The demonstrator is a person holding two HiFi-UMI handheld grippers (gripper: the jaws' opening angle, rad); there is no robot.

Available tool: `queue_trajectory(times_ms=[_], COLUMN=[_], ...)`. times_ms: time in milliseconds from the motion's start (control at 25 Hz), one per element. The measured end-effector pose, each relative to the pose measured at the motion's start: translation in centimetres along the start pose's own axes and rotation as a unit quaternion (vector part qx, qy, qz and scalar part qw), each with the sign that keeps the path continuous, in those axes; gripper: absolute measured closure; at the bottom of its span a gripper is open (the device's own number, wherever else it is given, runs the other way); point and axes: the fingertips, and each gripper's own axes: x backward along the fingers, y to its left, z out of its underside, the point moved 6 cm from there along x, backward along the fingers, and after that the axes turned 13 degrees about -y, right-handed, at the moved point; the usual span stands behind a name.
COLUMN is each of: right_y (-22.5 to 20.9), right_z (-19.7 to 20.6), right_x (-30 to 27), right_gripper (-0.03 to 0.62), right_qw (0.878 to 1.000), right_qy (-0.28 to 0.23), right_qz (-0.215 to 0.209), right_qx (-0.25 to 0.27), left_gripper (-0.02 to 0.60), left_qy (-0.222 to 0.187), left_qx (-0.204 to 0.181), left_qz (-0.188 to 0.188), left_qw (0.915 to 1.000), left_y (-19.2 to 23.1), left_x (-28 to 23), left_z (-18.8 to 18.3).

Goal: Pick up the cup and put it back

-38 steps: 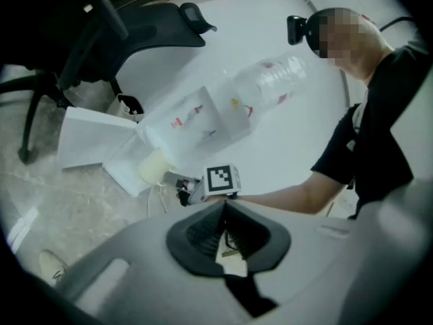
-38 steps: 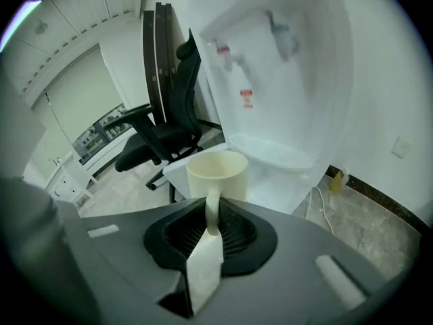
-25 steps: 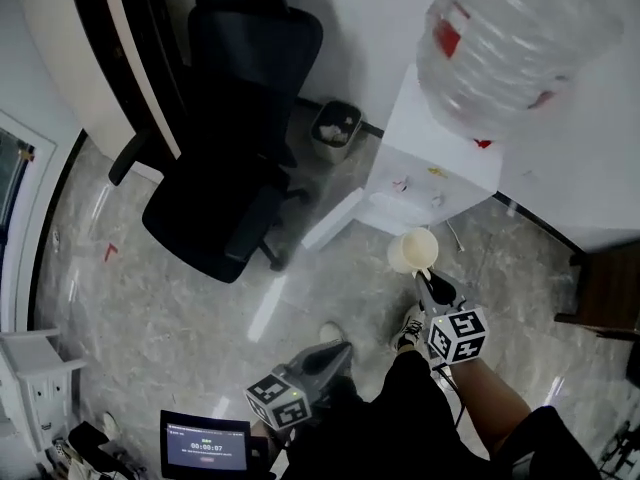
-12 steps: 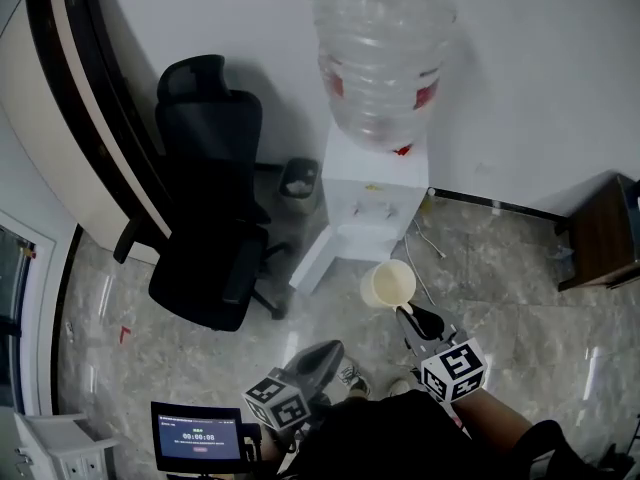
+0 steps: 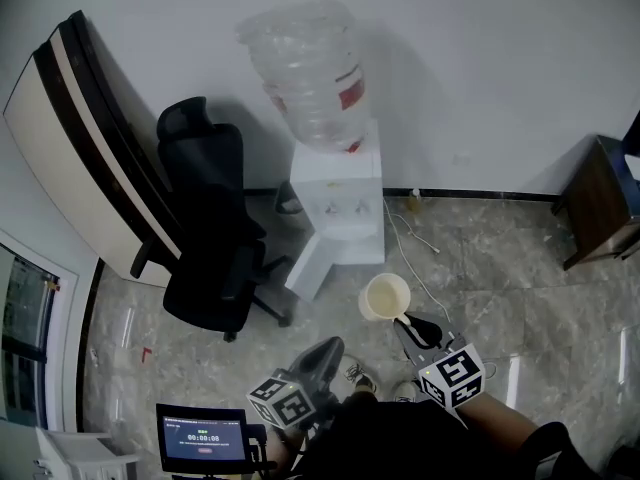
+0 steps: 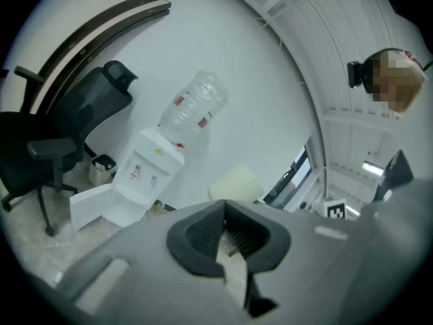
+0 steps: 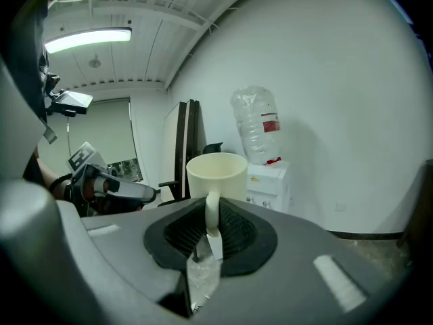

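A cream cup hangs in the air over the marble floor, upright, its mouth facing up. My right gripper is shut on the cup's handle, with the cup body just beyond the fingertips. My left gripper is lower left of the cup, apart from it, and its pads meet with nothing between them. In the left gripper view the cup shows just past the left gripper.
A white water dispenser with a clear bottle stands against the wall ahead. A black office chair is to its left, a brown cabinet at the right. A timer screen sits at lower left.
The head view has tilted up and drawn back, so the dispenser now stands farther off near the middle. Both grippers have risen. The cup stays held in the right gripper.
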Motion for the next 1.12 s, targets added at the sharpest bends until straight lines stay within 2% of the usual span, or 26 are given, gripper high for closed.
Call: queue_trajectory(times_ms=[160, 400, 560, 680, 880, 960, 1120], right_y=[1.0, 2.6, 5.0, 8.0, 14.7, 17.5, 22.5], right_z=[0.5, 2.1, 2.4, 2.4, 2.6, 2.5, 2.8], right_x=[3.5, 6.2, 6.7, 6.7, 5.3, 5.1, 5.6], right_gripper=[0.542, 0.542, 0.542, 0.542, 0.542, 0.542, 0.542], right_qw=[1.0, 1.0, 1.0, 1.0, 1.0, 0.999, 0.998], right_qy=[-0.006, 0.001, -0.001, -0.01, -0.022, -0.025, -0.032], right_qz=[-0.012, -0.021, -0.02, -0.009, 0.013, 0.02, 0.045], right_qx=[-0.005, -0.016, -0.014, -0.008, -0.014, -0.014, -0.014], left_gripper=[0.575, 0.575, 0.575, 0.575, 0.575, 0.575, 0.575], left_qy=[-0.007, -0.007, -0.008, -0.015, -0.007, -0.005, 0.014], left_qx=[-0.035, -0.033, -0.042, -0.044, -0.055, -0.061, -0.049], left_qz=[-0.013, -0.056, -0.051, -0.028, -0.02, -0.009, 0.018], left_qw=[0.9993, 0.9978, 0.9978, 0.9985, 0.9983, 0.9981, 0.9986], left_y=[-3.0, -4.2, -4.1, -3.0, -1.3, -0.1, 2.2], left_x=[3.1, 7.3, 9.3, 11.6, 16.7, 18.9, 22.7], left_z=[1.3, 2.7, 2.0, 1.0, -2.5, -2.8, -2.8])
